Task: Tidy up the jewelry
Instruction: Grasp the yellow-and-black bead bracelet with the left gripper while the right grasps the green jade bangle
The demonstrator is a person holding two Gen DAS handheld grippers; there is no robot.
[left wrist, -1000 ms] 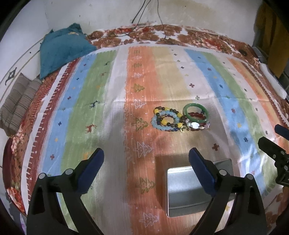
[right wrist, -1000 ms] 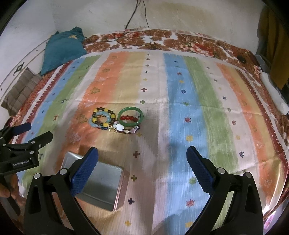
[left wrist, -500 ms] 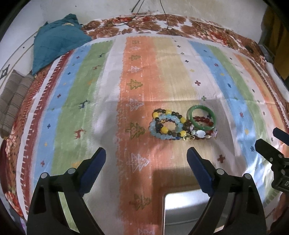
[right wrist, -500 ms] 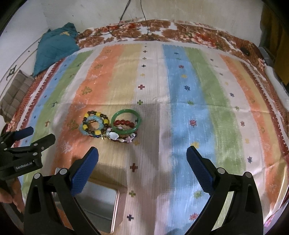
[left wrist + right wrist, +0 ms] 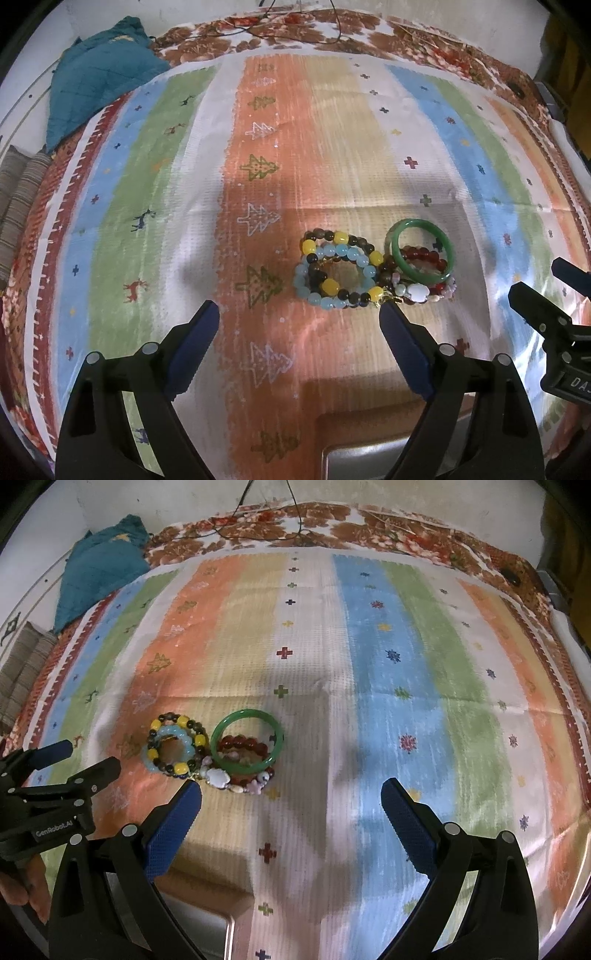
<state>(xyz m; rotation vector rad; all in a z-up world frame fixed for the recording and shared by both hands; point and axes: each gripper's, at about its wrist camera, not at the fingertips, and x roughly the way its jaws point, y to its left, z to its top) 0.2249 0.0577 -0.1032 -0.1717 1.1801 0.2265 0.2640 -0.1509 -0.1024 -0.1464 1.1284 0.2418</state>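
**Coming Down on the Bracelets**

I hold two grippers, one in each hand. Both have come lower and closer to the pile of bracelets (image 5: 373, 269) than they were a second ago. The pile looks bigger in both views now.

The bracelets lie in a little heap on the striped blanket (image 5: 332, 147) that covers the bed. They sit nearer the near edge of the bed than the far edge, about in the middle from side to side. A green bangle (image 5: 421, 254) rests on top of some red beads (image 5: 424, 256). Just beside it is a ring of light blue beads (image 5: 332, 277) tangled with a yellow and dark string (image 5: 343, 266). A white charm (image 5: 417, 291) lies at the near side of the heap.

My left gripper (image 5: 299, 325) has its jaws wide apart, and they are closing a bit. Nothing is between them yet. The heap is just past the tip of one blue pad (image 5: 402, 347).

My right gripper (image 5: 291, 801) has its jaws wide apart too, and they hold nothing. The heap is just beyond its left pad.

The metal tin (image 5: 369, 458) has slid almost out of view, at the near edge of the bed, close under my hands.

I think I am about to pick the first bracelet. Nothing has gone into the tin yet, so the job is just starting. The strings are tangled, so one may drag another along.
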